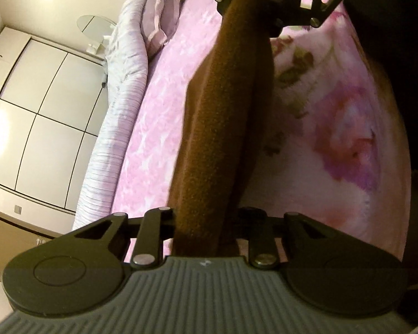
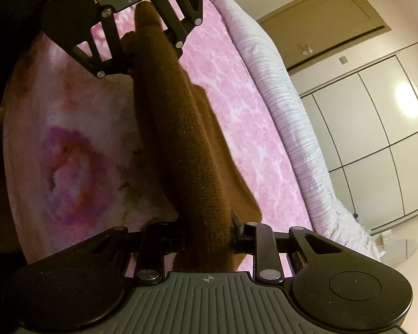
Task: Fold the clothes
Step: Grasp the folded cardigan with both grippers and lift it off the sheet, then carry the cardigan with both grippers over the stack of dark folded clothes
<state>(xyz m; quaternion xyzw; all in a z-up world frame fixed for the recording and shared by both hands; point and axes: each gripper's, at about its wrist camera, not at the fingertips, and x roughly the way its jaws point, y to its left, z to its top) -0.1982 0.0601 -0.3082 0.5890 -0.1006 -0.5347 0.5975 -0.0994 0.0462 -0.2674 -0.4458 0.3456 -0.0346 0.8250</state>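
A brown fuzzy garment [image 1: 225, 117] is stretched taut between my two grippers above the bed. My left gripper [image 1: 206, 222] is shut on one end of it. My right gripper shows at the top of the left wrist view [image 1: 273, 14], shut on the far end. In the right wrist view the same brown garment [image 2: 186, 144] runs from my right gripper [image 2: 209, 236], shut on it, up to my left gripper [image 2: 142, 47]. A fold of the cloth hangs down to one side.
Below lies a bed with a pink floral blanket [image 1: 334, 128] and pink sheet [image 2: 250, 128]. A rolled striped lilac duvet [image 1: 119, 105] and a pillow [image 1: 164, 19] lie along its far edge. White wardrobe doors [image 1: 36, 105] and a door [image 2: 323, 14] stand beyond.
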